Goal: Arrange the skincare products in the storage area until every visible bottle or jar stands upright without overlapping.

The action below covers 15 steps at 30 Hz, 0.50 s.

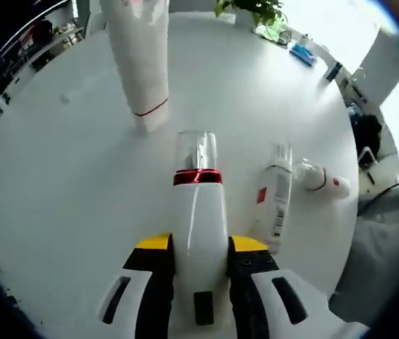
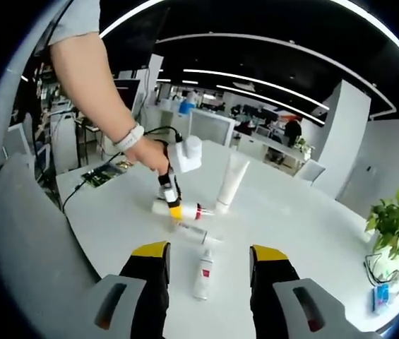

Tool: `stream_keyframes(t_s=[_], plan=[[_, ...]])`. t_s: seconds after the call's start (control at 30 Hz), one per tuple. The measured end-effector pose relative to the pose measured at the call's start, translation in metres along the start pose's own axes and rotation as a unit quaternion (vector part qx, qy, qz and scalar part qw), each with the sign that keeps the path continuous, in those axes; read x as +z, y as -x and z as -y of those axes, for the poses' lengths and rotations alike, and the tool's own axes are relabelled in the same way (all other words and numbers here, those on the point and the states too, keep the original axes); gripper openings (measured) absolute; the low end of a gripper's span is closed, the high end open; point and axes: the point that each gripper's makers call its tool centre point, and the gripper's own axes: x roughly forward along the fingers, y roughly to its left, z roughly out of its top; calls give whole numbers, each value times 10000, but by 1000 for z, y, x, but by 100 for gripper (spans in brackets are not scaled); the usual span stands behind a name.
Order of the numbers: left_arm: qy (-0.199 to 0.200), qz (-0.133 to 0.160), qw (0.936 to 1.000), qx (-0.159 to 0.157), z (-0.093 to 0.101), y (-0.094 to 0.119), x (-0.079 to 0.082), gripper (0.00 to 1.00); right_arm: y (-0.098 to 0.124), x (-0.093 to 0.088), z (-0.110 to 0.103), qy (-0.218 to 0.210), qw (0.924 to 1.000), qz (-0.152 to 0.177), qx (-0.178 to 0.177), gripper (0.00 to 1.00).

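My left gripper [image 1: 199, 247] is shut on a white bottle with a red band and clear cap [image 1: 199, 201], which points away along the jaws. In the right gripper view that bottle [image 2: 193, 210] lies low over the table, with a hand holding the left gripper [image 2: 173, 199] on it. A tall white tube [image 1: 143, 63] [image 2: 231, 185] stands upright on its cap just beyond. Two small bottles lie flat: a clear-capped spray bottle [image 1: 277, 205] [image 2: 203, 274] and a shorter white one [image 1: 320, 179] [image 2: 193, 233]. My right gripper [image 2: 210, 258] hovers open above the spray bottle.
The round white table [image 1: 58, 176] [image 2: 305, 233] has bare room to the left of the held bottle. A potted plant [image 1: 255, 10] [image 2: 391, 222] and small blue items [image 1: 303, 53] sit at its far edge. A person's arm [image 2: 93, 78] reaches in from the upper left.
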Motion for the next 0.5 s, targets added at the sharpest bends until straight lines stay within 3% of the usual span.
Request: stream_keyframes(t_s=[0.1, 0.2, 0.33, 0.5], plan=[[462, 252, 9985, -123, -4, 9, 1, 27, 0, 0, -2, 29, 10000, -1, 41, 40], [990, 574, 9930, -292, -6, 20, 4, 27, -1, 0, -4, 30, 10000, -11, 81, 40], [1812, 817, 9784, -564, -3, 31, -2, 26, -2, -1, -7, 32, 9999, -38, 158, 41], [2501, 982, 9600, -782, 2, 33, -14, 26, -3, -1, -10, 81, 9998, -46, 200, 39]])
